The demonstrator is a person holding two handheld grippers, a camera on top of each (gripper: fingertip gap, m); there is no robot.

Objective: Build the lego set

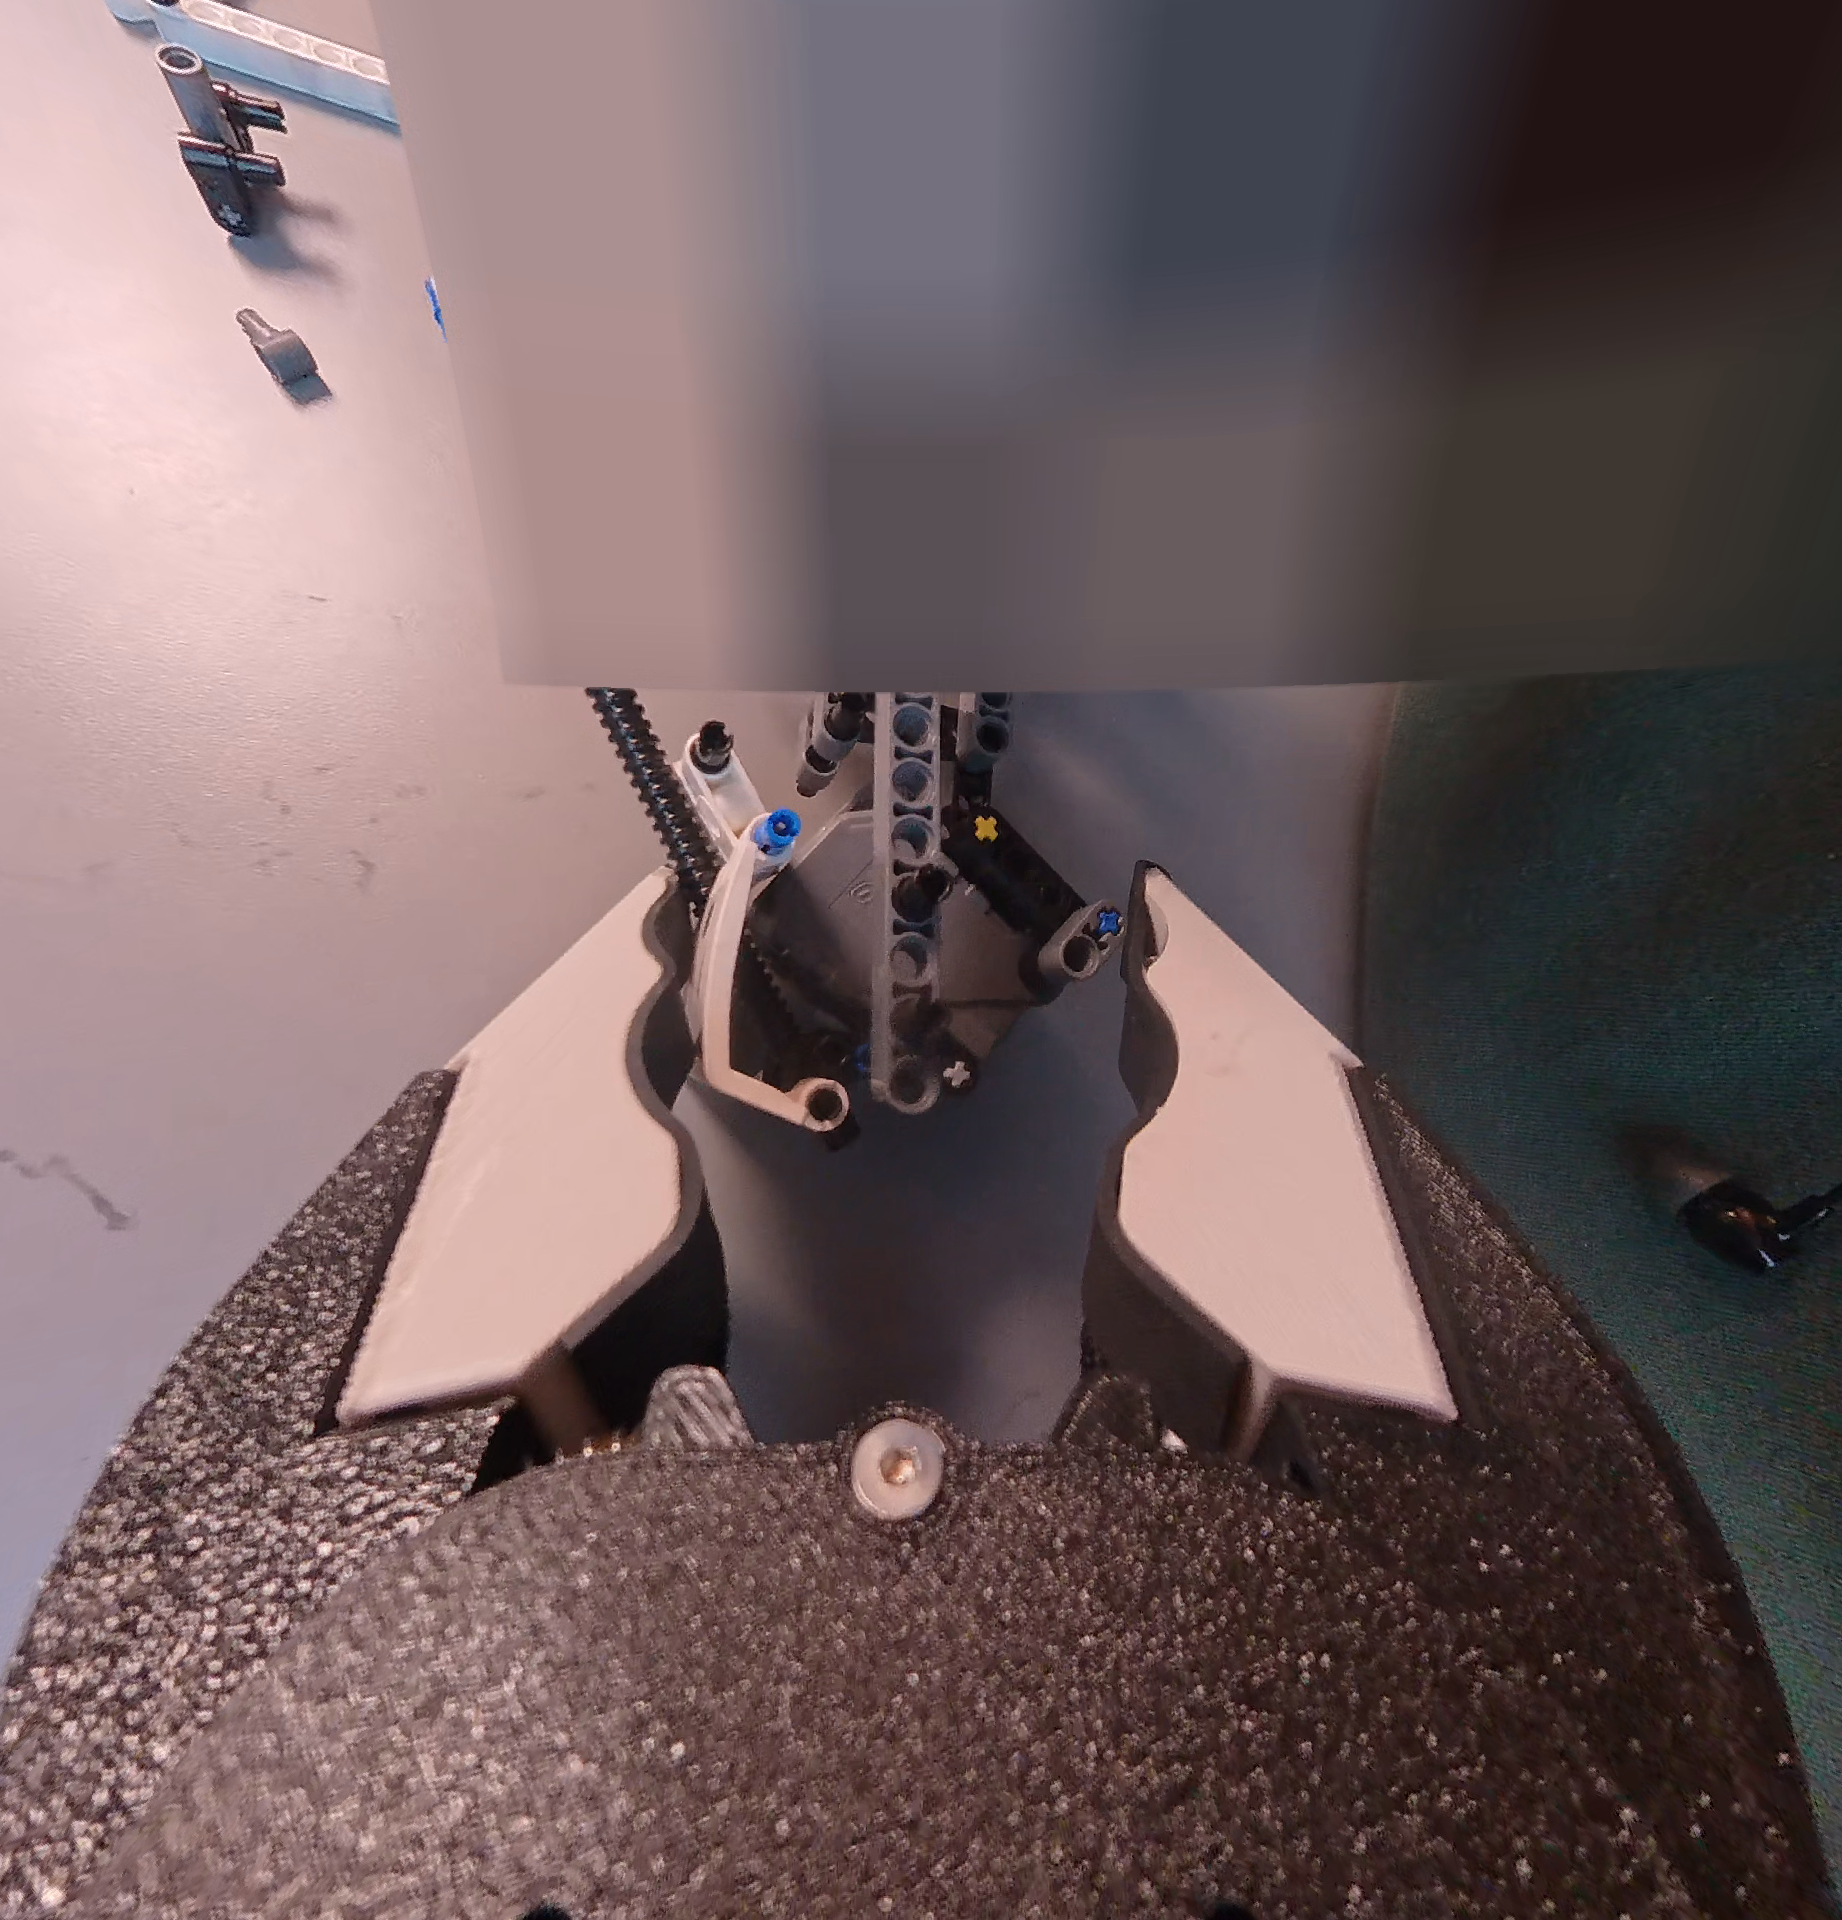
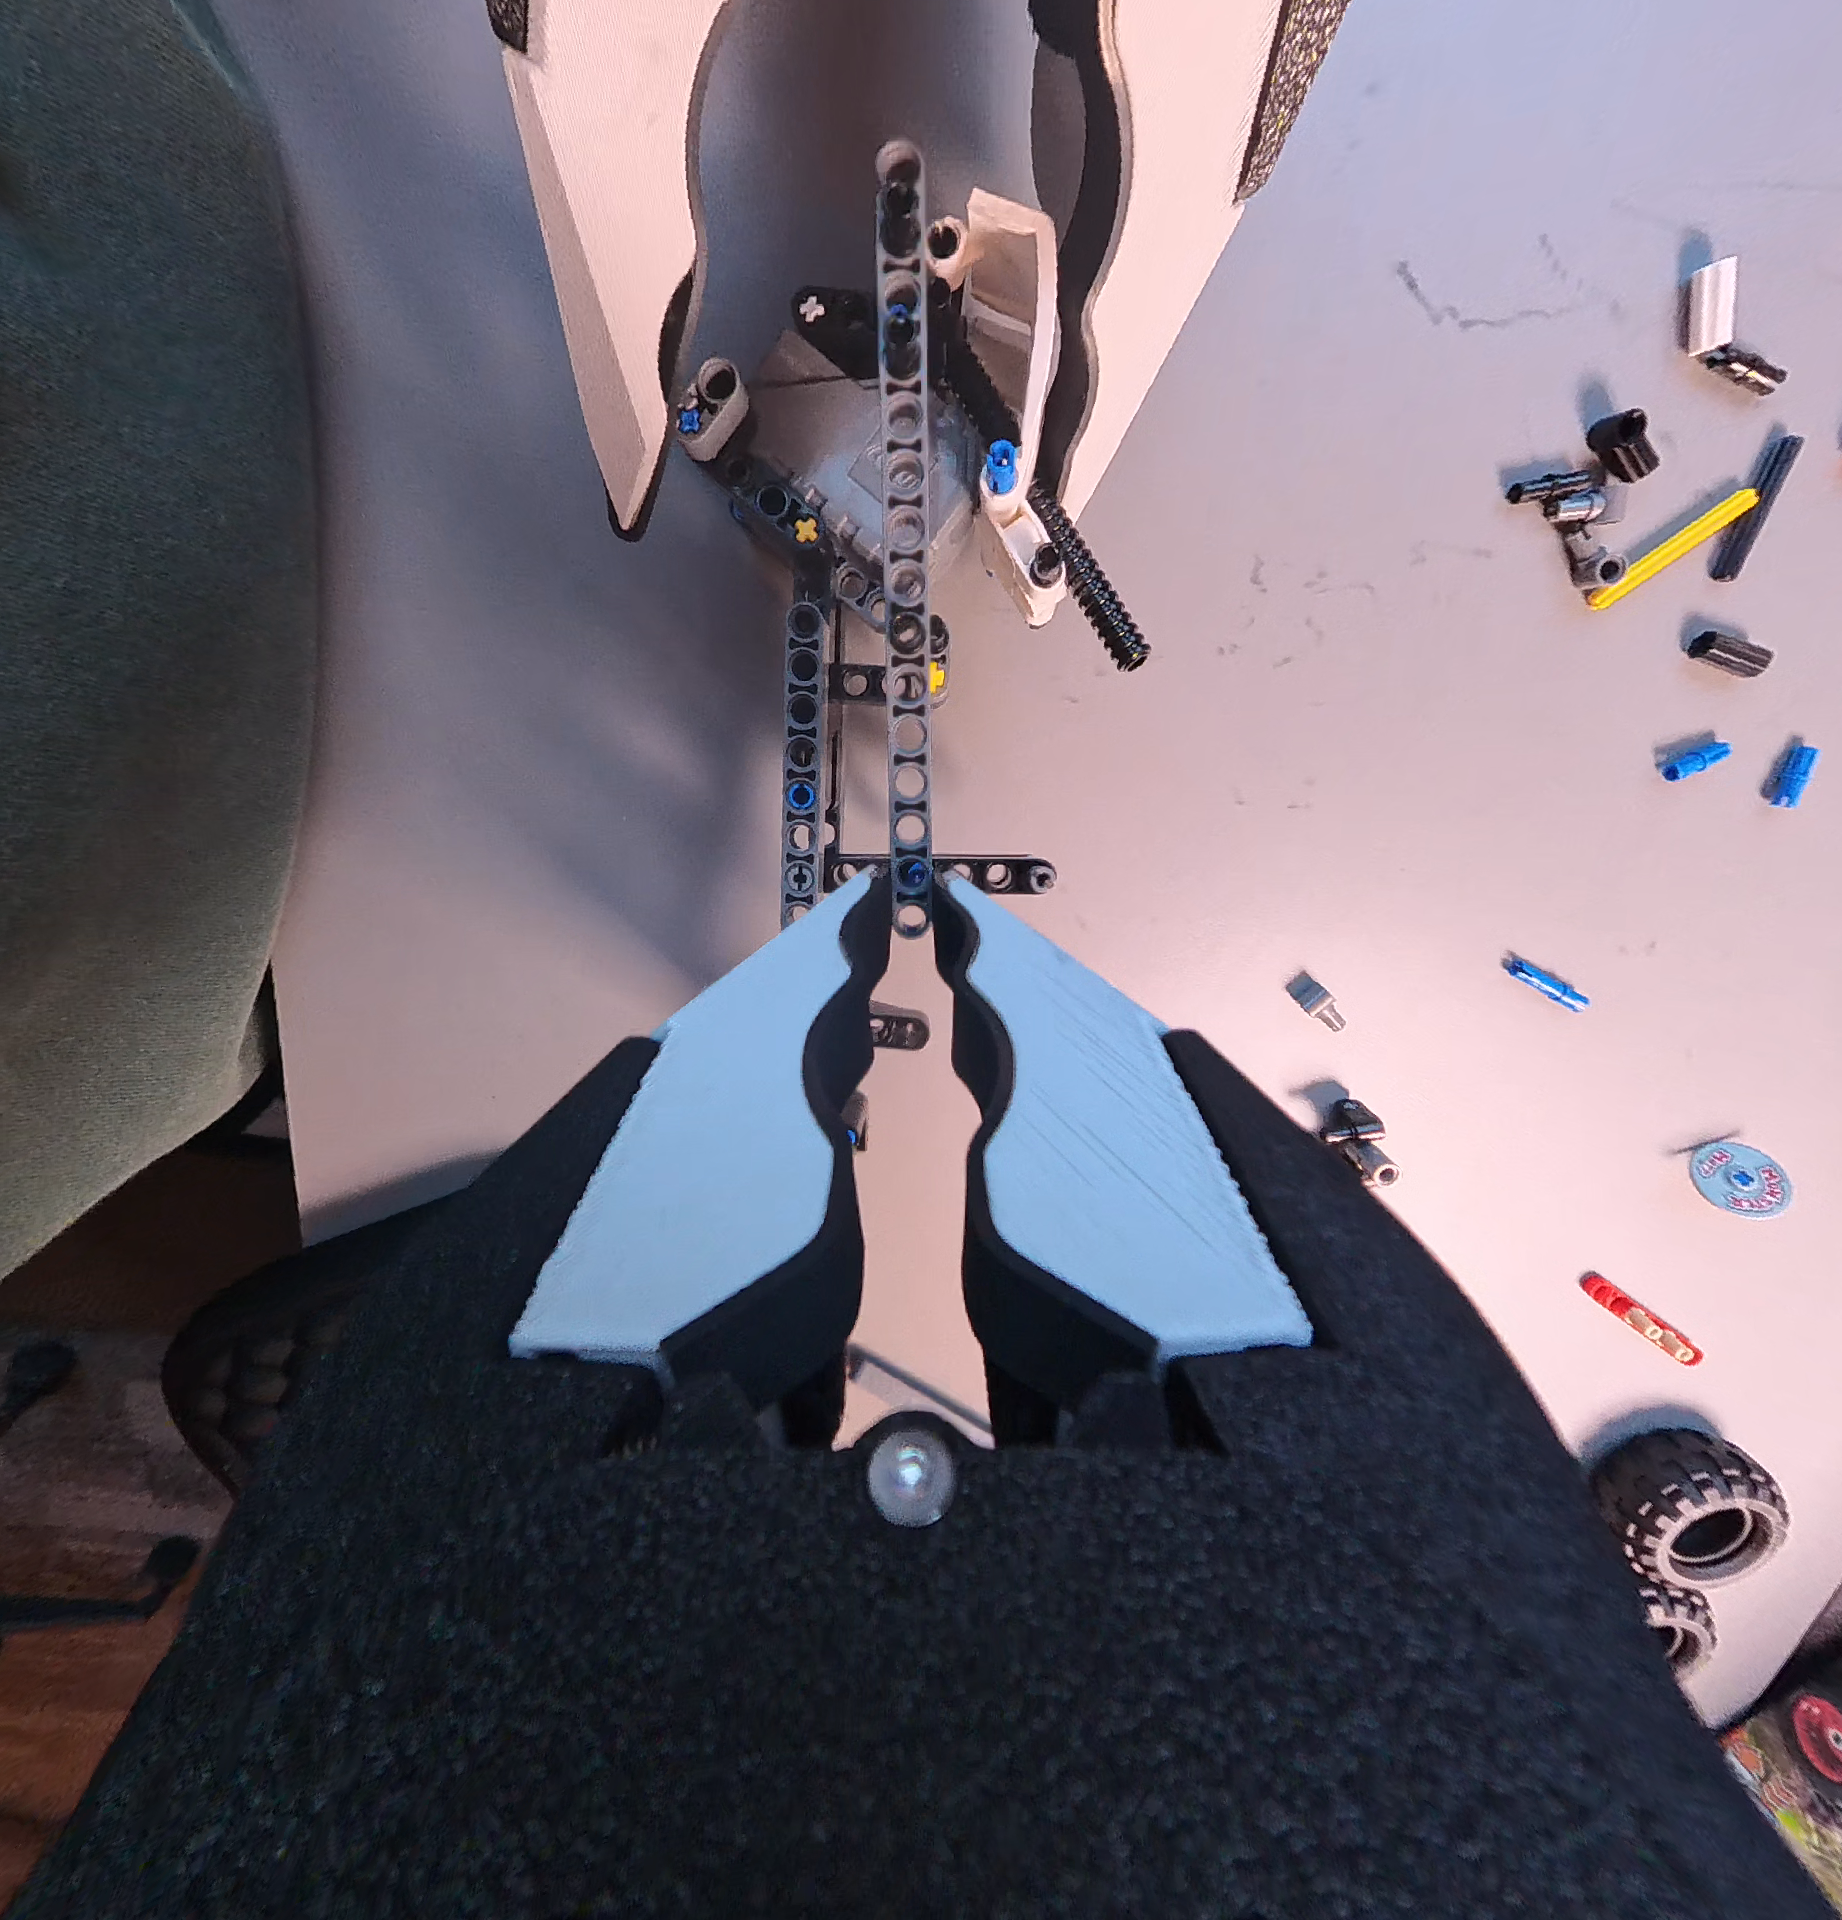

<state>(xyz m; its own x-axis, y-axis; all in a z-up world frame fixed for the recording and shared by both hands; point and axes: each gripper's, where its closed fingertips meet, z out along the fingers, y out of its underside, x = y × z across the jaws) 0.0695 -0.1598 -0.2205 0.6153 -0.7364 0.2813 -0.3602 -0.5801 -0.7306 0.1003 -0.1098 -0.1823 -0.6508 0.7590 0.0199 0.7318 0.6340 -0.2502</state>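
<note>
Right gripper (image 2: 909, 902): nearest in the right wrist view; its jaws are drawn narrow, clamped on the near end of a long grey holed beam (image 2: 904, 582).
Long grey beam: runs straight away from the right gripper's tips, tilted up over the assembly, its far end reaching in between the other gripper's fingers.
Lego assembly (image 2: 875, 468): lies on the pale table (image 2: 1416, 914), between the two grippers; a dark holed beam and a black crosspiece lie next to the grey beam, then a grey angular panel with a white curved piece (image 1: 719, 966), a blue pin and a black ridged hose (image 2: 1088, 582).
Left gripper (image 1: 906, 914): jaws spread wide around the panel end of the assembly; its left finger lies just beside the white curved piece, the right finger stands apart from a small grey connector (image 1: 1078, 940).
Loose parts: to the right of the right gripper lie black tyres (image 2: 1691, 1507), a red pin (image 2: 1639, 1317), a round grey disc (image 2: 1740, 1178), blue pins (image 2: 1694, 758) and, farther off, a yellow axle (image 2: 1675, 548).
Beyond: a green upholstered surface (image 1: 1644, 935) past the table's edge.
</note>
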